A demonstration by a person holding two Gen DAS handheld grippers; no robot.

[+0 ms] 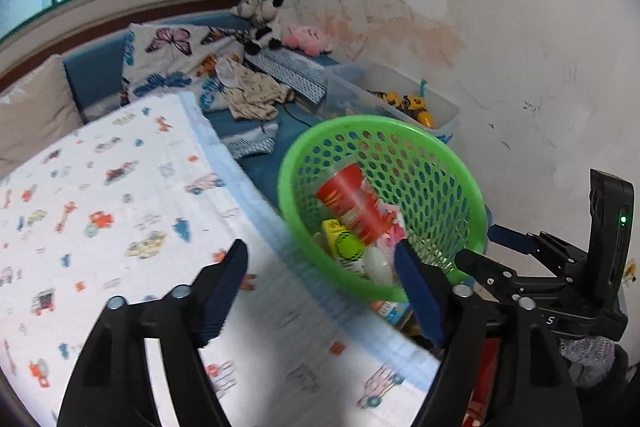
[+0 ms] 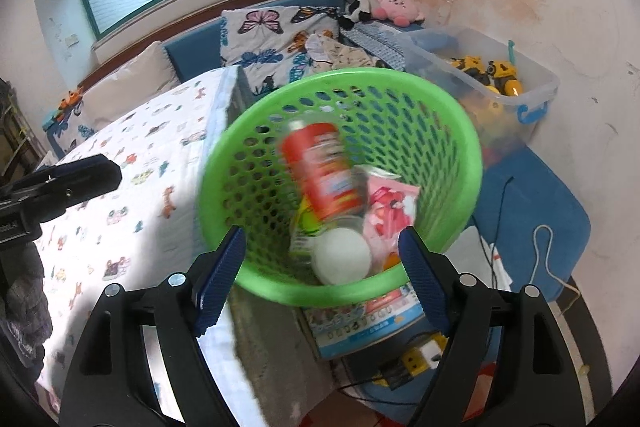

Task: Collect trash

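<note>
Collection step, late stage (judged): the trash already lies inside the green basket (image 2: 340, 183), and neither tool carries anything. Left to right in the right wrist view: the left gripper (image 2: 60, 187) enters at the left edge above the printed bedspread (image 2: 132, 163); only its dark side shows here, so its opening is read from its own camera. There the left gripper (image 1: 320, 291) stands wide, jaws empty, one finger over the bedspread (image 1: 120, 187) and the other in front of the basket's near rim (image 1: 380, 293). Centre: the basket sits just beside the bed edge, holding a red can (image 2: 320, 171), blurred and tilted, a white round object (image 2: 342, 259) at the bottom, a pink wrapper (image 2: 386, 211) to its right and a yellow-green packet (image 2: 306, 223) under the can. Right gripper (image 2: 322, 281): wide, empty, poised above the near rim and pointing down into the basket. Far right: a clear toy bin (image 2: 532, 95) against the wall, not part of the task. Next move (judged): either withdraw both tools upward clear of the rim and look for remaining litter, or close on the rim to carry the basket; the perforated wall is light and may tip if nudged
</note>
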